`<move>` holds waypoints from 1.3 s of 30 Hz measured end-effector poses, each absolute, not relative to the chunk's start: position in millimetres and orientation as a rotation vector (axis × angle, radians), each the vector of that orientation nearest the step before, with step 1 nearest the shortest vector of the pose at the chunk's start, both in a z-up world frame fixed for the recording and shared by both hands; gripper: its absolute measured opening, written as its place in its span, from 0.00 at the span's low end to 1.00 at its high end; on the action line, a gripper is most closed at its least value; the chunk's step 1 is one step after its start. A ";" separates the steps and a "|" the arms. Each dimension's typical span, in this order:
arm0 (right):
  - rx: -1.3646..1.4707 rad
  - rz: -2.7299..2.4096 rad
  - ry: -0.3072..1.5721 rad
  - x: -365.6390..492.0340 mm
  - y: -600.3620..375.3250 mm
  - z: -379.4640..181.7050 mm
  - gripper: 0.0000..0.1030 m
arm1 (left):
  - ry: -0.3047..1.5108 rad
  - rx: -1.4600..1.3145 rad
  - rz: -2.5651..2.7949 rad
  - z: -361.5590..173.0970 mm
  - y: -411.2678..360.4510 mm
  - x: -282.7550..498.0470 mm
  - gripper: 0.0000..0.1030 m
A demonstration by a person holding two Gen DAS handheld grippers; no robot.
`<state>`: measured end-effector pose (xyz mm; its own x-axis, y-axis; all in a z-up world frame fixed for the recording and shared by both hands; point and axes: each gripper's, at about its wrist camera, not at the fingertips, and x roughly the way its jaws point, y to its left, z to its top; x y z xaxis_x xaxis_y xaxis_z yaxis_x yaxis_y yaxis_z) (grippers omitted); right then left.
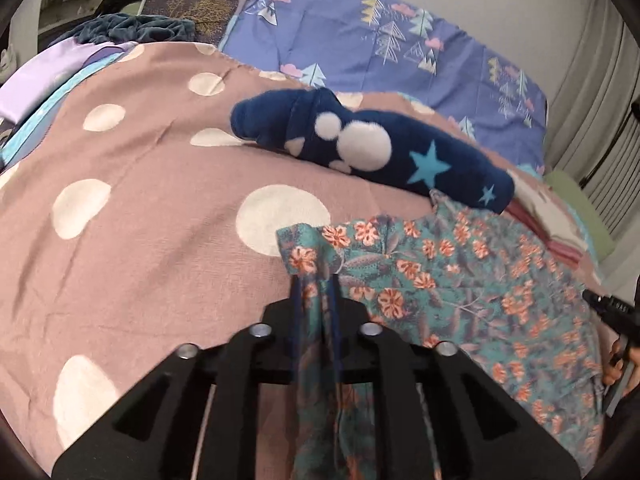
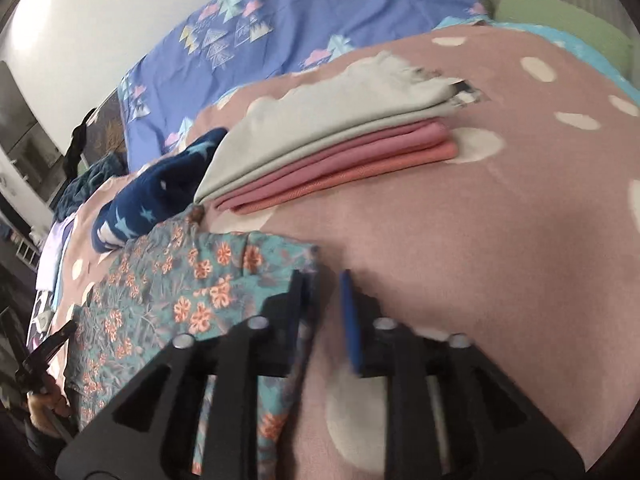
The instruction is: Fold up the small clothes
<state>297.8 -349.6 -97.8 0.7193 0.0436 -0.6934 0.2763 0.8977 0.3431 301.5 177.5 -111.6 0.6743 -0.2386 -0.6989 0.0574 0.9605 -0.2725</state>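
the floral garment (image 1: 460, 280) lies near on the spotted sheet (image 1: 160, 200), thin, limp, light. left gripper (image 1: 316, 284) pinches its left corner; right gripper (image 2: 324, 280) stands narrowly apart, straddling the right edge.

r tool (image 2: 322, 280) open beside floral cloth (image 2: 180, 280).

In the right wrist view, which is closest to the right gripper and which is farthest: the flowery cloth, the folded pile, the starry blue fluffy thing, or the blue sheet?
From the right gripper:
1. Flowery cloth, its edge at the fingers, on the left.
2. Folded pile, just beyond, middle.
3. Starry blue fluffy thing, behind the cloth, left; close to the pile's rank, hard to call.
4. Blue sheet, far at the top.
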 end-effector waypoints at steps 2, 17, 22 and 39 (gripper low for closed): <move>0.411 -0.106 0.744 279.1 -341.8 -86.3 0.19 | 0.791 -0.236 -0.193 -101.6 180.5 288.0 0.23; 0.052 -0.123 0.777 190.2 -256.9 -91.4 0.22 | 0.845 0.072 -0.250 -102.7 140.4 180.8 0.55; 0.084 -0.067 0.812 159.8 -254.5 -104.0 0.30 | 0.927 0.081 -0.261 -128.5 150.5 142.4 0.61; 0.272 -0.009 0.808 70.3 -276.9 -132.0 0.31 | 0.917 0.034 -0.328 -138.2 173.0 54.3 0.82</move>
<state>70.3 -276.9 -132.0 0.6930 0.0952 -0.7146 0.1114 0.9652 0.2367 54.3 173.0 -138.2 0.5622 -0.2639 -0.7837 0.2927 0.9499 -0.1099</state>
